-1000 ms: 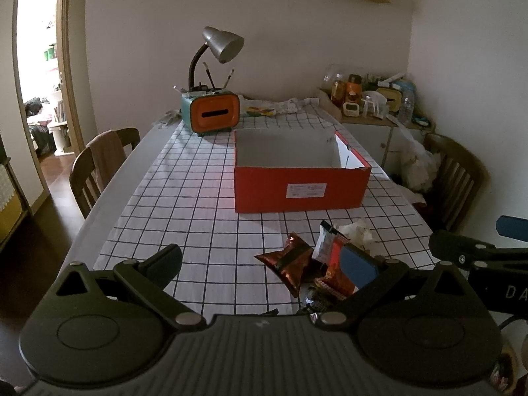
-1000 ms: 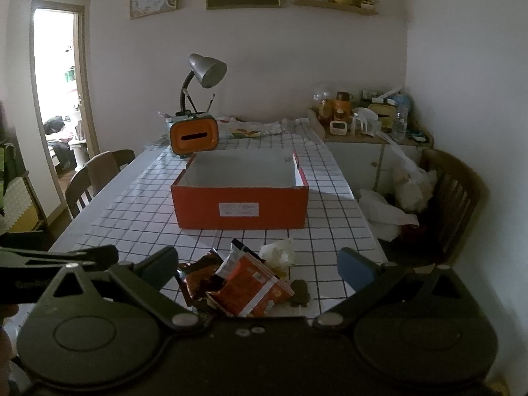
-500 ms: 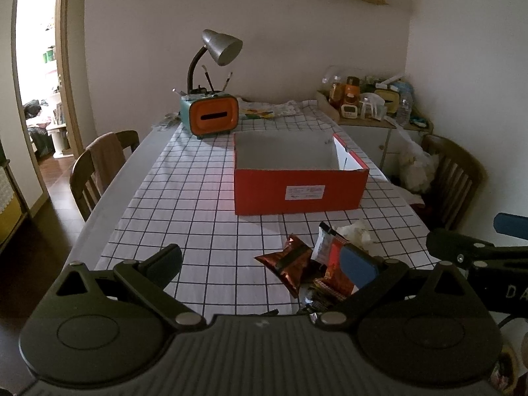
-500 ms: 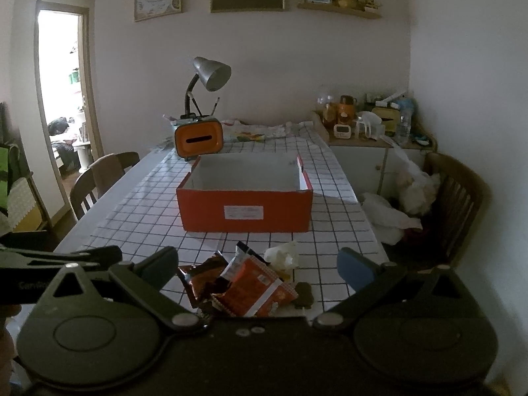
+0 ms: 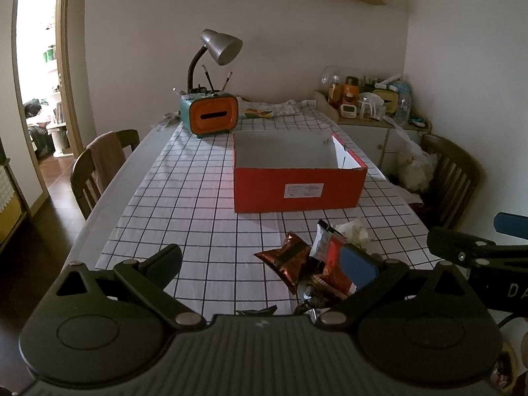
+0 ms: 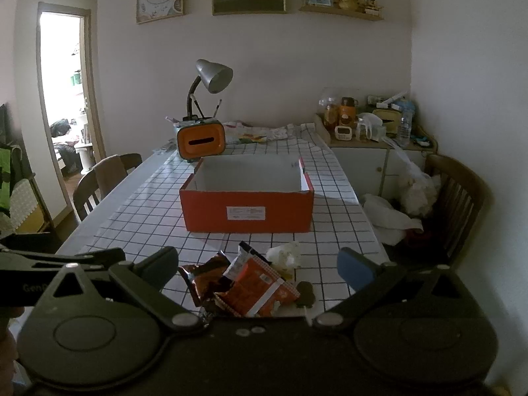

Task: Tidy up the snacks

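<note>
White tablecloth with a thin black grid, running the length of the table; the orange-red box on it shows a pale grey-white inside and a small white label on its front. Near the edge, a glossy brown-copper snack bag, an orange-red packet with a white band and checked trim, and a white crumpled wrapper. At the far end, a teal holder with an orange face and a silver-grey lamp on a dark neck. Both grippers are black with blue pads. Dark brown wooden chairs, cream walls
</note>
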`<state>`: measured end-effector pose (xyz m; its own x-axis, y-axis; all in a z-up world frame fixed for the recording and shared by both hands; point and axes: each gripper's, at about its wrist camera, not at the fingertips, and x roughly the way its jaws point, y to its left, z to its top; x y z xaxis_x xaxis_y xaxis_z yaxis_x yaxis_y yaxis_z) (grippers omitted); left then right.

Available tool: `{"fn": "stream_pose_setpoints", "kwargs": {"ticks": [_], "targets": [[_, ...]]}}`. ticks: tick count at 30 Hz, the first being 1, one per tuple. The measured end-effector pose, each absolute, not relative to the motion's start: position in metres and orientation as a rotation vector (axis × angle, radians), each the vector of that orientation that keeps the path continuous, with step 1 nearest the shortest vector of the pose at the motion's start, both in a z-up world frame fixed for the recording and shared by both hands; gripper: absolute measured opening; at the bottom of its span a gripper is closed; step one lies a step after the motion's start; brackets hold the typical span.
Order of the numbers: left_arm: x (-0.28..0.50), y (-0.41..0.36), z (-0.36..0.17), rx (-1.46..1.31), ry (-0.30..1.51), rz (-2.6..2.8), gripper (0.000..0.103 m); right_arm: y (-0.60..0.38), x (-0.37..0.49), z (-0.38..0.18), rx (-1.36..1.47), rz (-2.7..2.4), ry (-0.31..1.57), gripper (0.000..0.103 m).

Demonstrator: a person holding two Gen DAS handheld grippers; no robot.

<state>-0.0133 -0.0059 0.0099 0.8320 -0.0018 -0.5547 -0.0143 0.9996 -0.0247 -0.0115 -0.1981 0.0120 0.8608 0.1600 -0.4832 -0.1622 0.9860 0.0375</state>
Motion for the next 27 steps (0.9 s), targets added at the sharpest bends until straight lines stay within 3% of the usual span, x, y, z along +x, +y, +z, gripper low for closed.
{"fn": "stream_pose_setpoints", "kwargs": {"ticks": [27], "targets": [[-0.0218, -0.0096, 0.0029, -0.039, 0.627, -0.004, 0.103, -0.2039, -0.0155, 0.0059, 0.001, 0.167, 0.549, 0.102]]}}
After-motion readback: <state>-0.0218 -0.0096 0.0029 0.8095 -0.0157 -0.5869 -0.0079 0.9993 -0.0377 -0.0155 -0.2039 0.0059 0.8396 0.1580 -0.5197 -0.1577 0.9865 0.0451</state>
